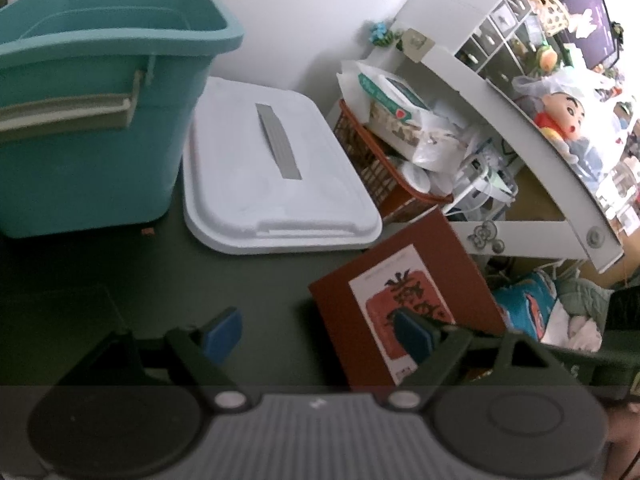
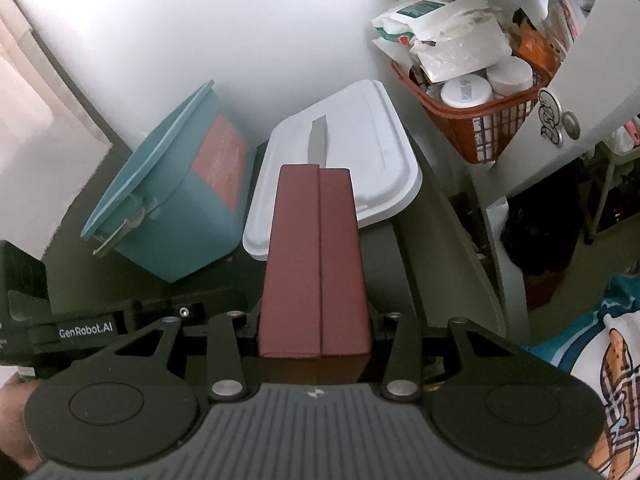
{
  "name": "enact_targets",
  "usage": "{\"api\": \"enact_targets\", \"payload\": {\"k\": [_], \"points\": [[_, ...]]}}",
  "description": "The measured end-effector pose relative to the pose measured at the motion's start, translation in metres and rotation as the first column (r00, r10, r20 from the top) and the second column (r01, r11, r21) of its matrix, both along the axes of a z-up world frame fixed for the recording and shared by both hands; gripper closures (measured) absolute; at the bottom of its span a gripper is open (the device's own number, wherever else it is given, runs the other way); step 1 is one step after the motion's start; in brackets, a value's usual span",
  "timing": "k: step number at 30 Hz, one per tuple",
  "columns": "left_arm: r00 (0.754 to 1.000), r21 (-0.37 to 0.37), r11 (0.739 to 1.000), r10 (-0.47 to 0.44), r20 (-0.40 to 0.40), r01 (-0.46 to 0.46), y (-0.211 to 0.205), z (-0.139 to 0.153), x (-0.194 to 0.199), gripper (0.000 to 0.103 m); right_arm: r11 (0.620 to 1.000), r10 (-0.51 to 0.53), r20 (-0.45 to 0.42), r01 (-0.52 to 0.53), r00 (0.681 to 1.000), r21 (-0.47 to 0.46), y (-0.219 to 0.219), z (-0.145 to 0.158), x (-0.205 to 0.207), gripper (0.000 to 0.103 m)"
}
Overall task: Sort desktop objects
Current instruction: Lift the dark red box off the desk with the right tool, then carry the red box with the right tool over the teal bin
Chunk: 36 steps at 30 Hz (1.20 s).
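1. Right gripper (image 2: 316, 332): jaws clamped on the dark red book (image 2: 316, 264), one finger against each cover. The spine faces the camera, and the book's long axis runs straight forward out of the jaws.
2. Left gripper (image 1: 320, 330): jaws spread wide, holding nothing. In its view the same book (image 1: 404, 300) stands just ahead and right of the jaws, behind the right blue pad (image 1: 414, 336); contact cannot be confirmed.
3. Teal bin (image 2: 172, 200): open-topped, ahead and left of the right jaws, tilted in this view.
4. White lid (image 2: 340, 168): lies flat, directly beyond the book's far end.
5. Judgement: the right hand owns the book; placing it in the bin calls for a swing forward-left, clearing the bin rim.
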<state>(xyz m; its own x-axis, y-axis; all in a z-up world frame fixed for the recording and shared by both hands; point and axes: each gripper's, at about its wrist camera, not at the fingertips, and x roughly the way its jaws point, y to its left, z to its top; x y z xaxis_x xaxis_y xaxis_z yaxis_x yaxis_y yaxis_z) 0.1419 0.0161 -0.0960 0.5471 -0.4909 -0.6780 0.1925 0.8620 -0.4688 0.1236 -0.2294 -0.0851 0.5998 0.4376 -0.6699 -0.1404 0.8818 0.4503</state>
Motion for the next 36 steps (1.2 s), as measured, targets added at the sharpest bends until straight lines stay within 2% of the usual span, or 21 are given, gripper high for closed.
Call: {"api": "enact_targets", "payload": {"k": [8,21,30,36], "points": [[1.000,-0.010,1.000,-0.004,0.000,0.004,-0.001,0.001,-0.003,0.016,0.999,-0.035,0.032,0.036,0.999,-0.028,0.003,0.001,-0.004,0.058],[1.000,-0.041,0.999,0.000,0.018,0.001,0.001,0.012,-0.007,0.016,0.996,-0.023,0.060,0.029,0.998,-0.087,0.007,0.007,-0.007,0.059],[0.998,-0.078,0.997,0.011,0.063,-0.007,0.008,0.033,-0.017,0.016,0.997,-0.039,0.119,0.047,0.992,-0.063,0.003,0.024,-0.017,0.059],[0.993,-0.103,0.995,0.028,0.111,-0.017,0.014,0.053,-0.024,0.016,0.999,-0.028,0.192,0.035,0.981,-0.035,0.007,0.042,-0.027,0.059]]}}
